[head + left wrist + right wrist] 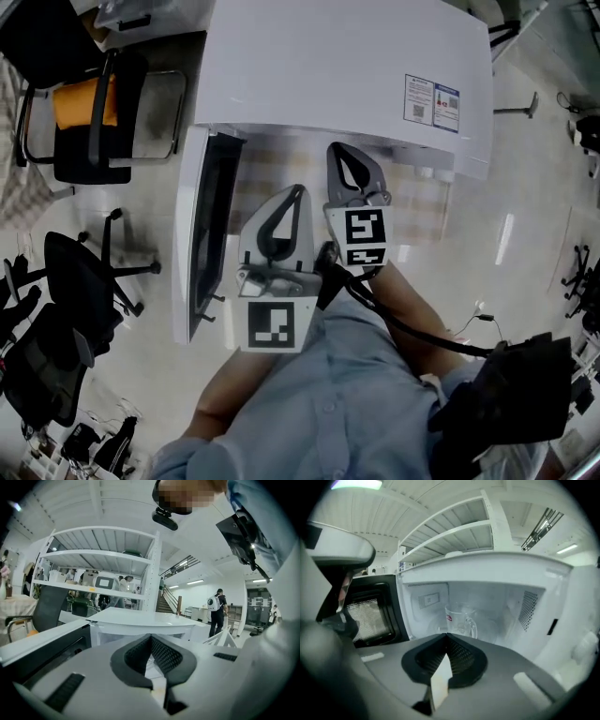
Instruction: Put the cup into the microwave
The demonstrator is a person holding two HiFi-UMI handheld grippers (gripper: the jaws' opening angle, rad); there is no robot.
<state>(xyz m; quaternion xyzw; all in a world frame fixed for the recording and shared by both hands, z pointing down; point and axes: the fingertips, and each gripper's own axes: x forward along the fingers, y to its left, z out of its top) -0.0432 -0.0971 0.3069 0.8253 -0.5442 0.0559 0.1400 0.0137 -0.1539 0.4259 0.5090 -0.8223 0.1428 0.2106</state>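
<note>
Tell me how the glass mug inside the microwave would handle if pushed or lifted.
The clear glass mug looks rigid, probably fragile if knocked. Its smooth wall is likely slippery to grip. Upright and squat, it should slide rather than tip.

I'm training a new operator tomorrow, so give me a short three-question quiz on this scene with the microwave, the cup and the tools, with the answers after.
1. True or false: the door of the microwave is closed.
2. Where is the glass cup? A) on top of the microwave B) inside the microwave C) hanging on its door
3. Fill in: the jaws of the right tool are ____, with nothing between them.
Key: 1 false, it stands open; 2 B; 3 shut.
</note>
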